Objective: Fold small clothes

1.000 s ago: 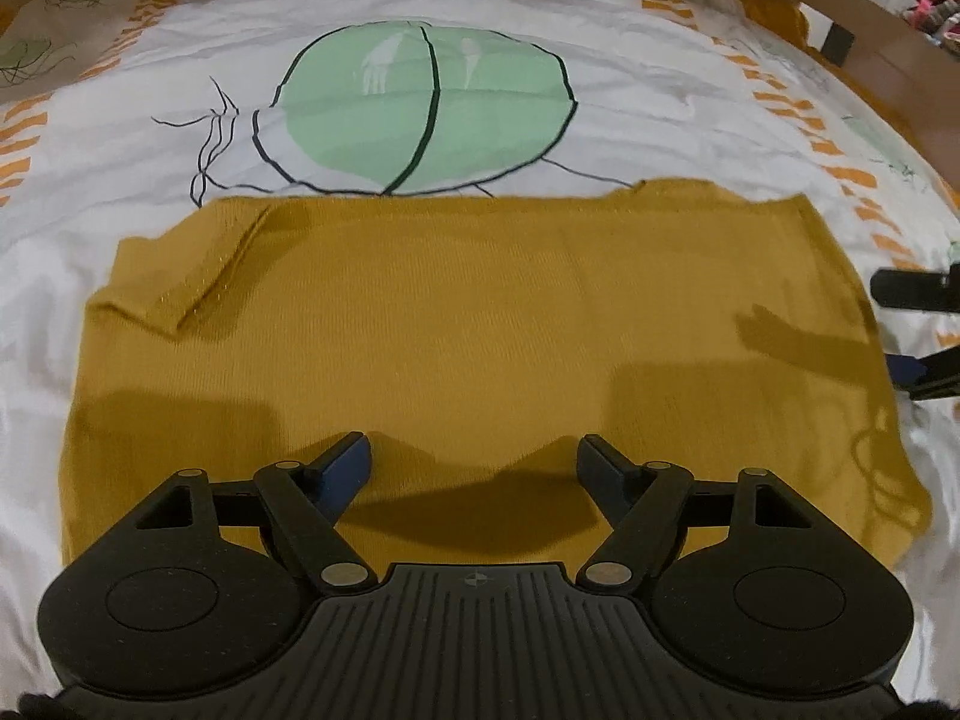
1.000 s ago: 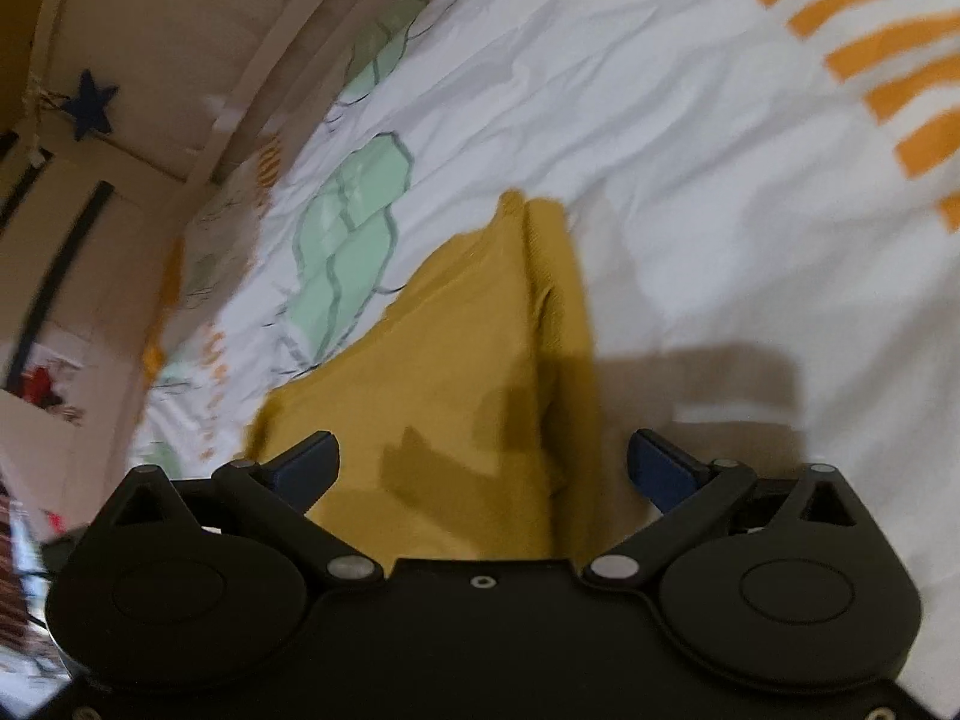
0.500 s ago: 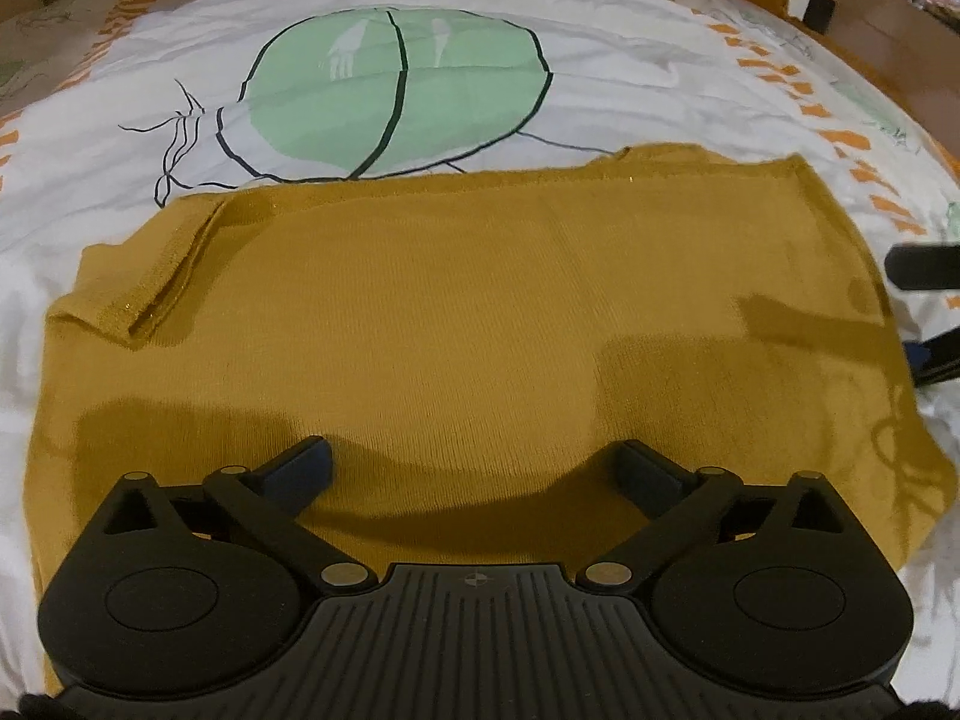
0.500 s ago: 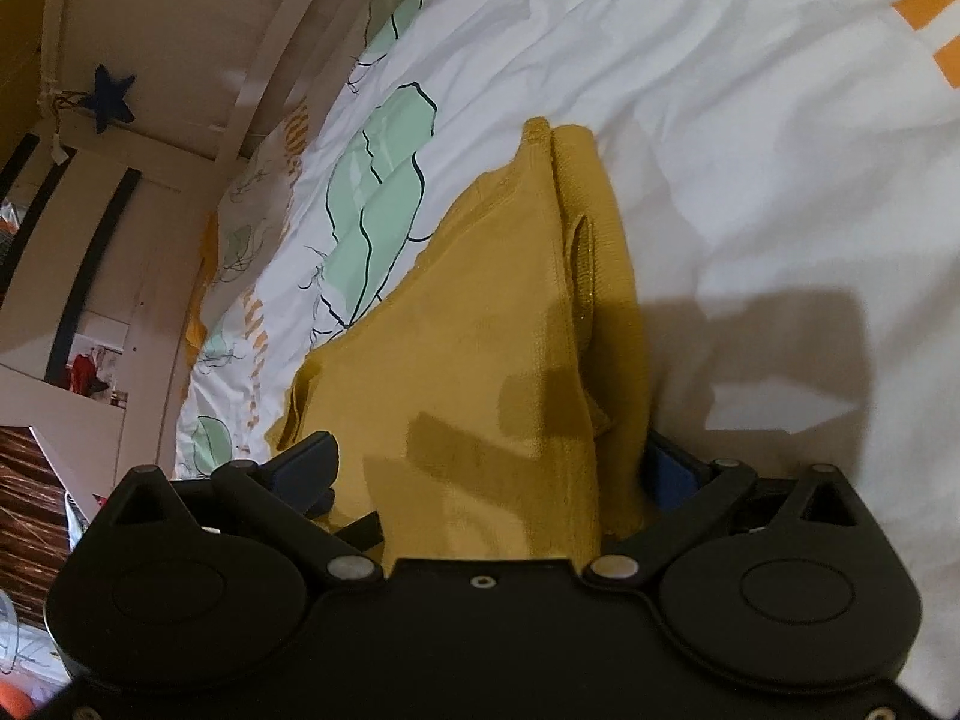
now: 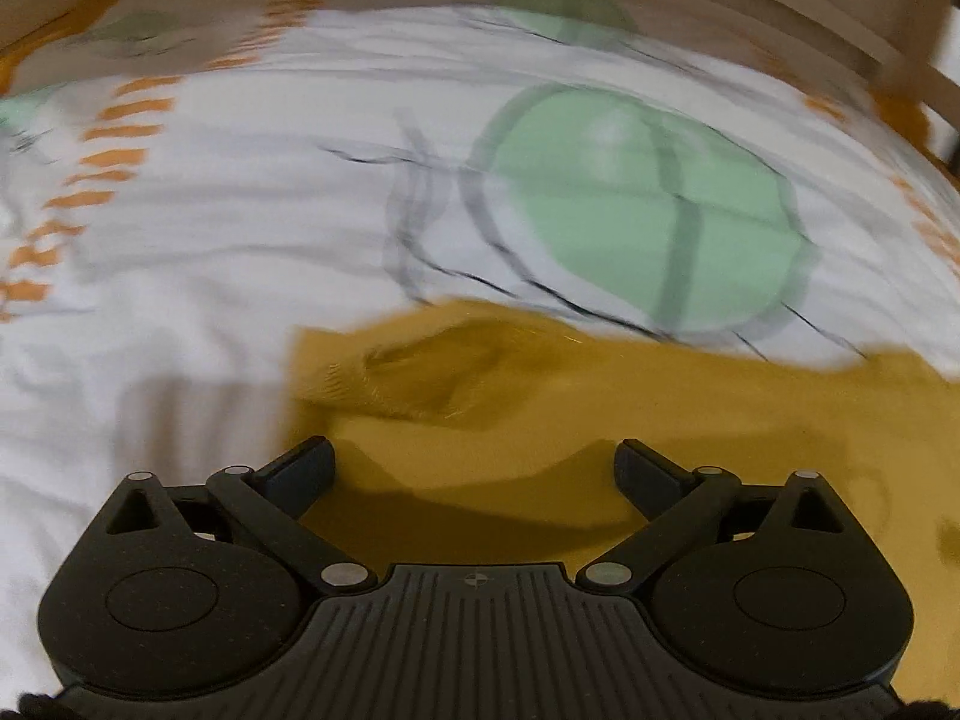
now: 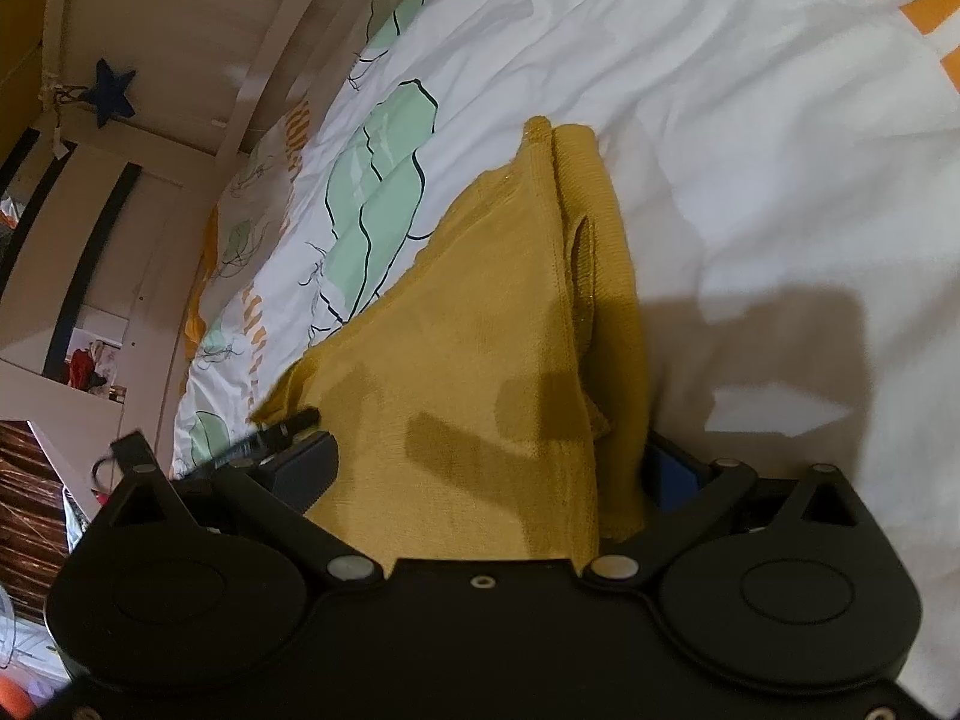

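A mustard-yellow knit garment [image 5: 600,420] lies flat on the white bed sheet [image 5: 180,300], with a folded sleeve [image 5: 414,372] near its left end. My left gripper [image 5: 474,468] is open and empty just above the garment's left part; this view is motion-blurred. In the right wrist view the garment [image 6: 480,330] lies between the fingers of my right gripper [image 6: 492,468], which is open around its near edge. The right blue pad [image 6: 672,474] sits partly behind the cloth. The left gripper's tip [image 6: 282,432] shows beyond the garment's far corner.
The sheet has green leaf prints [image 5: 648,210] and orange dashes [image 5: 102,162]. A wooden bed rail [image 5: 720,0] curves along the far side. A blue star [image 6: 111,90] hangs on the wall, by white furniture [image 6: 78,228] beside the bed.
My left gripper has swung left across the garment to its left end. The right gripper has pushed further onto the garment's edge, still open.
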Available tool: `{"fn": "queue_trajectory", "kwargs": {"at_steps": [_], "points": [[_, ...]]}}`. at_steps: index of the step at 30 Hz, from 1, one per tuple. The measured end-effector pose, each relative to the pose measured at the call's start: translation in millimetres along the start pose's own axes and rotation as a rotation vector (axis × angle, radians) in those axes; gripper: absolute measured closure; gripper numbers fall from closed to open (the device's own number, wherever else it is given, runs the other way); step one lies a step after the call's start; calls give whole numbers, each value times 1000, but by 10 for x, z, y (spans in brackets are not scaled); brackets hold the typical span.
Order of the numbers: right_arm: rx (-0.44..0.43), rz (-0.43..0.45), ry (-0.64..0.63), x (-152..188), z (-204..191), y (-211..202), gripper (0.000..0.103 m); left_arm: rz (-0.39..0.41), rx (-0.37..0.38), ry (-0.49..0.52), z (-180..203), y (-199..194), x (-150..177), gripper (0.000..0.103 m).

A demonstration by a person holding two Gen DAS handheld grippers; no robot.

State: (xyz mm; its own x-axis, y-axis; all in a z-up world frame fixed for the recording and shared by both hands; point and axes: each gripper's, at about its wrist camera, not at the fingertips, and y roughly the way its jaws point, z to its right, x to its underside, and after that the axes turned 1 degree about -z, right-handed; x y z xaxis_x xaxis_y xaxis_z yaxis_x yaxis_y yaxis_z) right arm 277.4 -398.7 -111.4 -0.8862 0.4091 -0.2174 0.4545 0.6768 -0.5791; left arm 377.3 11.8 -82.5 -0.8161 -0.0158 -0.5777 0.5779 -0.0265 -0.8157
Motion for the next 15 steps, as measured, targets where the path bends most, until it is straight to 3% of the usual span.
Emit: {"fn": "queue_trajectory", "kwargs": {"at_steps": [2, 3, 6, 10, 15], "points": [[5, 1, -3, 3, -13, 7, 0, -1, -73, -48, -108, 17, -73, 5], [7, 1, -4, 5, -16, 9, 0, -4, -78, -68, -138, -1, -91, 12], [10, 3, -7, 7, -16, 12, 0, -22, -23, -91, -73, -145, -58, 15], [15, 3, -14, 3, -19, 17, 0, -11, 54, 18, 321, -407, 144, 15], [19, 9, -27, 23, -26, 11, 0, -40, 130, 93, 766, -461, 298, 15]]}}
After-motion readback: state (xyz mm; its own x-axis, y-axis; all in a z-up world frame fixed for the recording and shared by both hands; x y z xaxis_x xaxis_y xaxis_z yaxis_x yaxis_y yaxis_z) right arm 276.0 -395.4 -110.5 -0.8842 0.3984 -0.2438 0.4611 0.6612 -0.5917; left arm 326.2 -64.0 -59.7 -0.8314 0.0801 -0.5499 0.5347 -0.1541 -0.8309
